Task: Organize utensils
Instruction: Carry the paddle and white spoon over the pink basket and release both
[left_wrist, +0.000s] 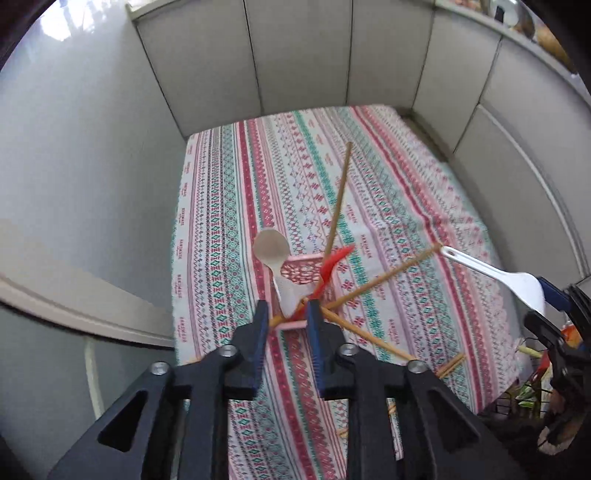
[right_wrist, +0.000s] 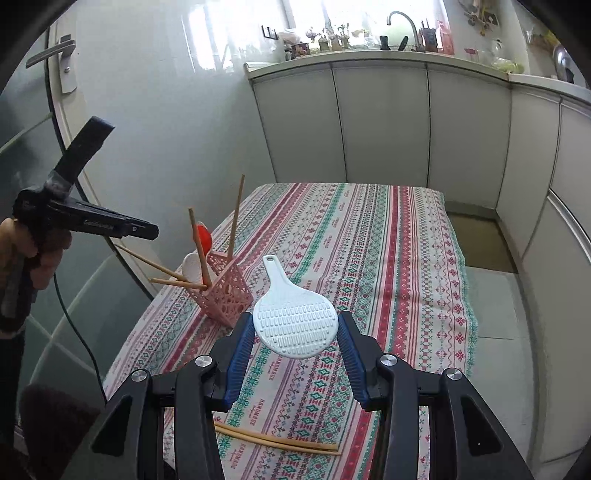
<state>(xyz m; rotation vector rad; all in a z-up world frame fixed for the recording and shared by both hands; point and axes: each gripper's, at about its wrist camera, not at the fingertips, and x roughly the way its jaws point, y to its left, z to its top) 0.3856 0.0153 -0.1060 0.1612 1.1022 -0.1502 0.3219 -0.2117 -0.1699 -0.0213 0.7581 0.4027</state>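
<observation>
Two chopsticks (right_wrist: 277, 439) lie half hidden behind the right gripper (right_wrist: 295, 328).

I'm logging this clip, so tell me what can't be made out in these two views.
- Pink basket base, left wrist view: hidden behind the left gripper.
- Chopsticks on the cloth, right wrist view: near ends covered by the right gripper.
- White paddle edges: whether the jaws press them is unclear.
- Countertop items: too small.

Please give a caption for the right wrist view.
Right gripper holds a white rice paddle near the pink utensil basket.
</observation>
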